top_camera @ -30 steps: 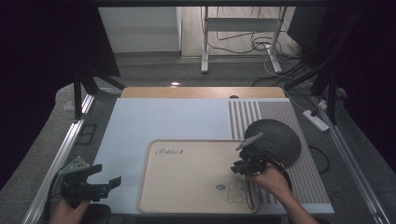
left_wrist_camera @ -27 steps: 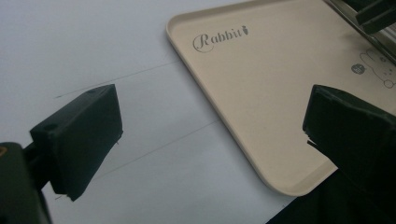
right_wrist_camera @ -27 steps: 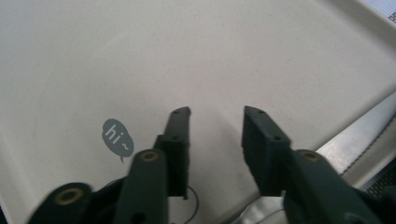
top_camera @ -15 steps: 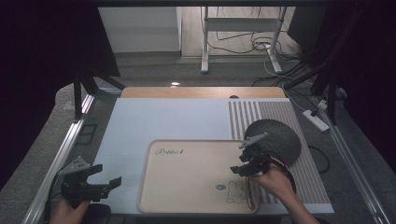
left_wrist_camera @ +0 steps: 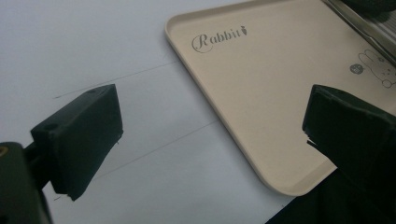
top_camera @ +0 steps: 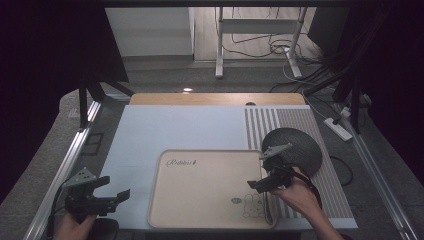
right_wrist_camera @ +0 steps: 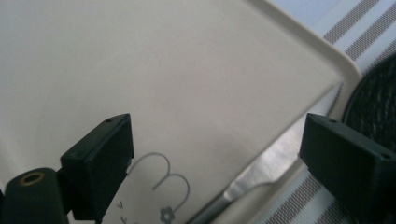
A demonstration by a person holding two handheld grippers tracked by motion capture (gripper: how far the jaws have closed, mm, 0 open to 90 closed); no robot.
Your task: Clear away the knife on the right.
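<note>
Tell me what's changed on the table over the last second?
Only the right tongs moved: the hand carried them a little nearer the person and leftward, over the beige tray's right edge beside the rabbit drawing. Their jaws stand open, holding nothing. The left tongs, also open, stayed at the table's near left corner. The tray and the dark round mat did not shift.

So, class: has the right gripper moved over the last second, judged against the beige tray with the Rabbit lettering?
Yes. The right gripper has shifted slightly back toward the person, nearer the beige tray's near right corner and farther from the dark round mat.
</note>
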